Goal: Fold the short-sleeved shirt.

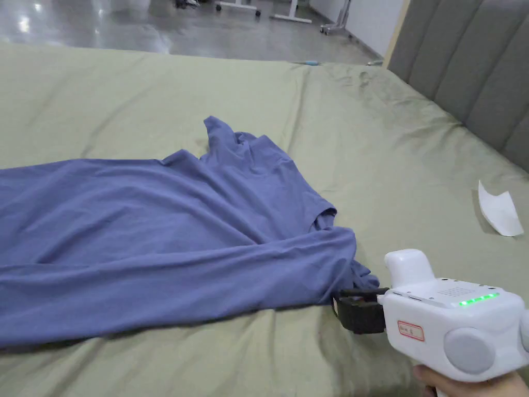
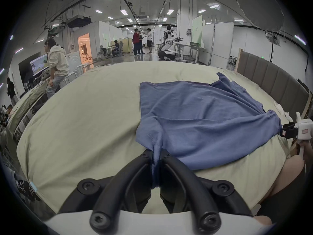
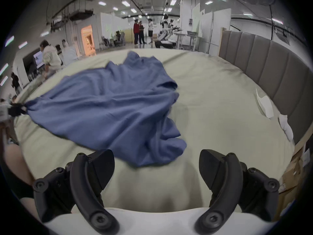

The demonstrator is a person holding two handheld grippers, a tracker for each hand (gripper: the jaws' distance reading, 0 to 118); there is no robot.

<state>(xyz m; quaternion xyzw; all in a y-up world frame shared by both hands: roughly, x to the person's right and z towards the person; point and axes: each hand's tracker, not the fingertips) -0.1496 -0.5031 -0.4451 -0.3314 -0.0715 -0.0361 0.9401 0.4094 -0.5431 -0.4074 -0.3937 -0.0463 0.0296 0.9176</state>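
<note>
A blue short-sleeved shirt [image 1: 155, 232] lies spread on the pale green bed, its sleeve end bunched at the right. My left gripper [image 2: 156, 155] is shut on a gathered bit of the shirt's [image 2: 203, 120] hem, which hangs between its jaws. From the right gripper view, the left gripper [image 3: 22, 109] shows at the shirt's far left corner. My right gripper [image 3: 156, 164] is open, jaws wide apart, with the shirt's [image 3: 110, 106] crumpled edge lying just ahead of them on the sheet. In the head view the right gripper [image 1: 341, 305] sits at the shirt's lower right corner.
The green sheet [image 1: 387, 144] stretches bare to the right of the shirt. A grey padded headboard [image 1: 465, 67] runs along the right side. A white paper piece [image 1: 498, 209] lies near it, with a white cloth [image 3: 286, 128] close by. People stand far off beyond the bed.
</note>
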